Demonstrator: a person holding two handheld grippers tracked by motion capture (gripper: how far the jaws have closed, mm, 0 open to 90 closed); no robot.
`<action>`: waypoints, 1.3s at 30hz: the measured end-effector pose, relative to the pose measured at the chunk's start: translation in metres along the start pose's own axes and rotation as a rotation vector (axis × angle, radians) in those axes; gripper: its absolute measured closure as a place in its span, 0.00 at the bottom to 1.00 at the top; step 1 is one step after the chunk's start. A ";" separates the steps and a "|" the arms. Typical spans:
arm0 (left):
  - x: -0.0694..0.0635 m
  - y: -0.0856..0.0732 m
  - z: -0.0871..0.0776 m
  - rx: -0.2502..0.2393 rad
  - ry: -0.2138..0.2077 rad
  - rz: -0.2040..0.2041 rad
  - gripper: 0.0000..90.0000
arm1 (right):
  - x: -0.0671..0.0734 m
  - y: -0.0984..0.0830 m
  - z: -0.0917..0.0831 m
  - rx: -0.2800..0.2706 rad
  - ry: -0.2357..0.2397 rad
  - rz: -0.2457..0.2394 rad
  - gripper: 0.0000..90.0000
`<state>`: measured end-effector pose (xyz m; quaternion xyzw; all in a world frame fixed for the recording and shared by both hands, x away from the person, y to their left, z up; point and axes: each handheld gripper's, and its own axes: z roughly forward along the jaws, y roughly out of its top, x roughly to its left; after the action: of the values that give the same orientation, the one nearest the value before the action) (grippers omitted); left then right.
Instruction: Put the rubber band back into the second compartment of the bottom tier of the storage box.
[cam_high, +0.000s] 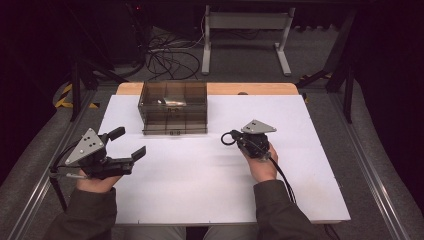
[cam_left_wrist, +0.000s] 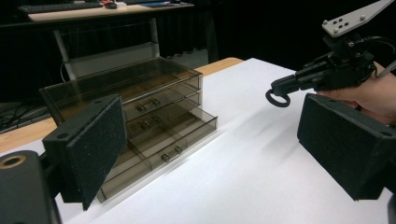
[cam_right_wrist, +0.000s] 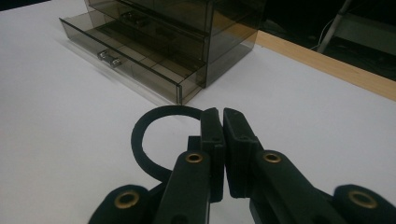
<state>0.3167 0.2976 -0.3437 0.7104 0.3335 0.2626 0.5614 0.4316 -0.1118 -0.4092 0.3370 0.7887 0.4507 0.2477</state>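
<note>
My right gripper is shut on a black ring and holds it just above the white table, right of centre. In the right gripper view the jaws meet on the ring, which sticks out to their left. A smoked transparent drawer cabinet stands at the back centre with its bottom drawer pulled out. My left gripper rests open at the front left with nothing between its pads. The left gripper view shows the cabinet and, farther off, the right gripper with the ring.
A small silvery object lies inside the cabinet's upper part. The white table surface ends in a wooden strip at the back. Cables and a grey desk frame stand on the floor behind.
</note>
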 end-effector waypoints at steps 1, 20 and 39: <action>0.000 0.000 0.000 0.000 0.000 -0.001 0.10 | 0.001 0.001 0.001 0.001 0.003 -0.001 0.98; 0.002 0.002 -0.005 -0.013 -0.001 0.003 0.10 | 0.019 0.022 0.022 -0.023 0.045 -0.010 0.97; 0.002 0.004 -0.007 -0.025 -0.009 0.004 0.12 | 0.038 0.048 0.043 -0.037 0.085 -0.034 0.97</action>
<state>0.3135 0.3024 -0.3387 0.7053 0.3259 0.2647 0.5712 0.4517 -0.0421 -0.3908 0.2996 0.7956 0.4748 0.2276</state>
